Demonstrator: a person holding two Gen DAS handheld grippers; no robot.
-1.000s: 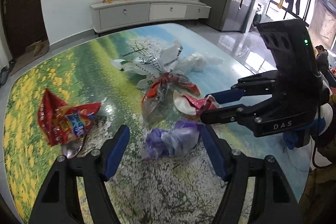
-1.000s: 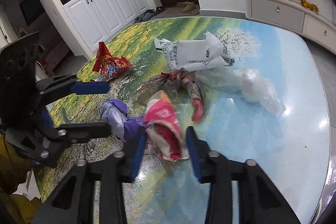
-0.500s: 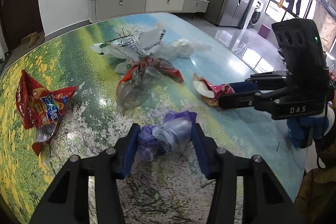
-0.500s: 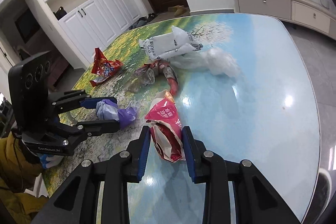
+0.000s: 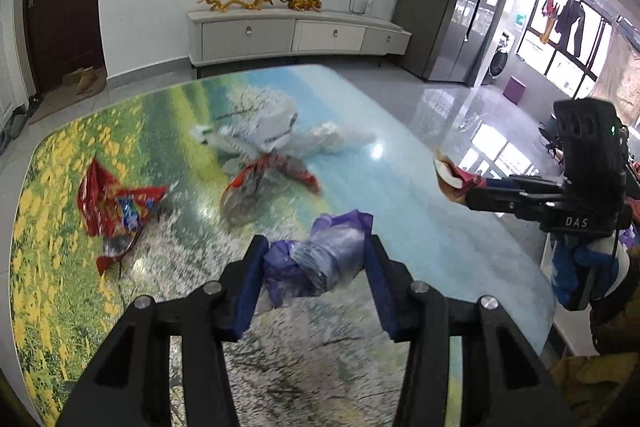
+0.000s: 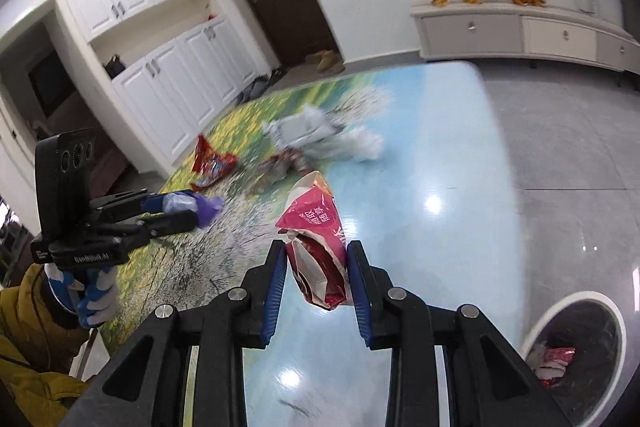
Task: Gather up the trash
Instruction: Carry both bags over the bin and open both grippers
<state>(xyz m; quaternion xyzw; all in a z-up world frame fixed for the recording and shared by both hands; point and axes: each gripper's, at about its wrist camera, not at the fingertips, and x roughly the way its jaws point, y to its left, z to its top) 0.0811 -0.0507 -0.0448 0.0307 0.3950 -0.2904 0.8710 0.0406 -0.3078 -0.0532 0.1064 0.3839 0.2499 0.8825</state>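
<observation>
Both lifted off table (image 5: 400, 163): crinkled purple bag (image 5: 320, 263), glossy pink wrapper (image 6: 320, 251).

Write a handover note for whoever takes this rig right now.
Left gripper: shut on the purple bag, lifted off the table.
Right gripper: shut on the pink wrapper, also lifted.
Bin: on the floor off the table's right edge, already holding some wrappers.
Left on the table: red snack bag, crumpled red-and-clear wrapper, white bags.
Next, probably: drop both loads in the bin.
</observation>
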